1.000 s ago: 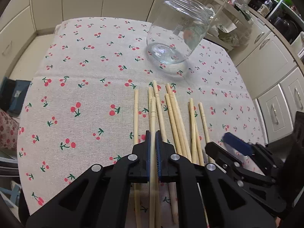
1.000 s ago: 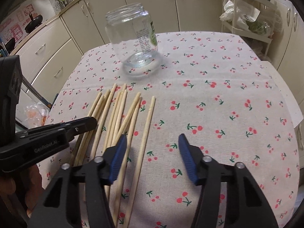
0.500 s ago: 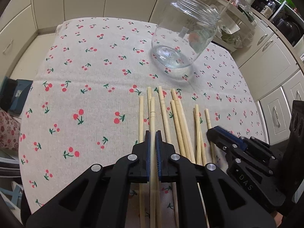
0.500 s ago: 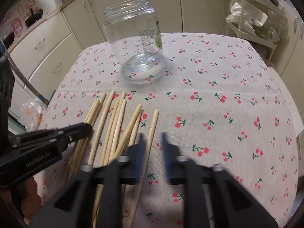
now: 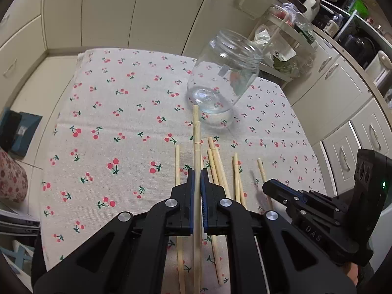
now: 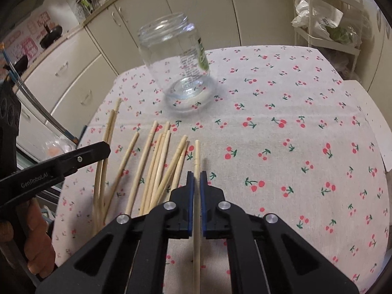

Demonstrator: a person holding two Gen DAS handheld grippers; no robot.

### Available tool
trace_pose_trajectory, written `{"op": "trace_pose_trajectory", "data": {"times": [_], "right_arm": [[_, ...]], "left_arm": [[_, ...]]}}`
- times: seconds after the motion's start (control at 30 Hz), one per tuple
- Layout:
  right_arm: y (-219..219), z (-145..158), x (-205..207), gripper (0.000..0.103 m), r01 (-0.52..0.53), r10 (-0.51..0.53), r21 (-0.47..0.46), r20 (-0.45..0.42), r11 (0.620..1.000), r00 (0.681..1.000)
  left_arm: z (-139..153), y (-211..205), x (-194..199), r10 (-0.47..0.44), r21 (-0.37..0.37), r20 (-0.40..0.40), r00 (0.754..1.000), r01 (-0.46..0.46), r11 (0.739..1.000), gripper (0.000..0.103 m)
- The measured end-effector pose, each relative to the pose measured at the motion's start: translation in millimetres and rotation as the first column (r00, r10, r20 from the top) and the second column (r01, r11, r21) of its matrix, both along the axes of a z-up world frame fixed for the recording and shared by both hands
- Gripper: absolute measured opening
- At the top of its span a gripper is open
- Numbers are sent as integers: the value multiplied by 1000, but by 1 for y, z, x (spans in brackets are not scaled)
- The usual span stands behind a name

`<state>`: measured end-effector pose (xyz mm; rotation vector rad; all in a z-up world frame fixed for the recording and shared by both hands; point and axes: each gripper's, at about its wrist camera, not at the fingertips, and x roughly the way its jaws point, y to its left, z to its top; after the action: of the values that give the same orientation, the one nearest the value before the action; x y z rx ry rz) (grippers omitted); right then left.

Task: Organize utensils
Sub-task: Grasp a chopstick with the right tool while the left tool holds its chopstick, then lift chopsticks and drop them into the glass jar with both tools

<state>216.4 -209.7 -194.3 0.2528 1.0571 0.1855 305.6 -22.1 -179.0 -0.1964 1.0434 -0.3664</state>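
Several wooden chopsticks lie side by side on the cherry-print tablecloth; they also show in the left wrist view. An empty glass jar stands upright behind them, also seen in the right wrist view. My left gripper is shut on two chopsticks, lifted off the cloth with tips toward the jar. My right gripper is shut on one chopstick at the right end of the row, low over the cloth.
Cream kitchen cabinets surround the table. A wire rack with bags stands at the back right. The right gripper's body sits close beside the left one. The table edge drops off at the left.
My left gripper has lifted its chopsticks up off the cloth and toward the jar. My right gripper went from open to shut on the rightmost chopstick.
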Motion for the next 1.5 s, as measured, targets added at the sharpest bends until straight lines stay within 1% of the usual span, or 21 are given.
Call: {"op": "trace_pose_trajectory", "data": {"times": [0.03, 0.07, 0.17, 0.23, 0.37, 0.53, 0.6, 0.67, 0.77, 0.83, 0.9, 0.93, 1.0, 1.07, 1.13, 1.2, 1.23, 1.37, 1.5], "right_arm": [[-1, 0, 0, 6, 1, -1, 1, -4, 1000, 1000], [-2, -2, 0, 6, 1, -1, 5, -11, 1000, 1000], [-2, -5, 0, 6, 2, -1, 15, -29, 1000, 1000], [-2, -7, -2, 6, -1, 1, 16, -33, 1000, 999], [-3, -11, -3, 6, 1, 0, 24, -38, 1000, 999], [-6, -7, -3, 6, 15, -14, 46, -14, 999, 1000], [-8, 0, -4, 6, 22, -23, 67, 15, 997, 1000], [-11, 9, -5, 6, 25, -31, 101, 63, 995, 997], [-15, 26, -6, 6, 28, -50, 144, 149, 989, 988], [-16, 38, -5, 6, 31, -63, 158, 197, 987, 978], [-18, 49, -4, 6, 34, -75, 169, 243, 985, 967], [-19, 53, -3, 6, 37, -82, 172, 261, 984, 962], [-23, 60, 0, 6, 43, -95, 183, 286, 982, 953], [-26, 64, 2, 6, 49, -106, 188, 306, 981, 946], [-31, 67, 2, 6, 53, -114, 196, 317, 979, 941], [-34, 68, 0, 6, 56, -122, 202, 328, 978, 937], [-35, 68, 0, 6, 58, -125, 205, 333, 977, 935], [-43, 65, 2, 6, 68, -142, 225, 334, 972, 932], [-47, 64, 2, 6, 76, -158, 246, 333, 966, 930]], "left_arm": [[-1, -3, 1, -7, 19, -12, 1000, 7, 1000, 5], [-6, -6, 3, -13, 47, -43, 999, 15, 999, 5], [-25, -6, 8, -17, 54, -121, 993, 24, 998, 5], [-31, -4, 8, -11, 50, -132, 991, 18, 999, 5], [-31, 0, 8, -2, 55, -129, 992, 10, 998, 5], [-22, 3, 9, 9, 48, -83, 996, -5, 999, 5], [-13, 5, 9, 13, 19, -47, 999, -12, 1000, 5], [-2, 8, 8, 18, -8, 0, 1000, -18, 1000, 5], [22, 4, 7, 33, -55, 109, 994, -27, 998, 5], [42, 2, 11, 51, -85, 184, 982, -36, 996, 5], [65, -3, 19, 77, -126, 262, 962, -45, 991, 5], [72, -6, 21, 88, -137, 289, 953, -50, 989, 5], [94, -9, 31, 125, -171, 359, 925, -66, 983, 5], [110, -12, 42, 158, -191, 405, 901, -86, 978, 5], [124, -15, 58, 201, -210, 440, 876, -117, 971, 5], [135, -17, 75, 234, -235, 454, 860, -138, 962, 5], [140, -16, 78, 247, -243, 463, 851, -145, 959, 5], [162, -20, 92, 288, -273, 522, 803, -163, 948, 5], [177, -28, 101, 312, -275, 575, 757, -180, 944, 5]]}}
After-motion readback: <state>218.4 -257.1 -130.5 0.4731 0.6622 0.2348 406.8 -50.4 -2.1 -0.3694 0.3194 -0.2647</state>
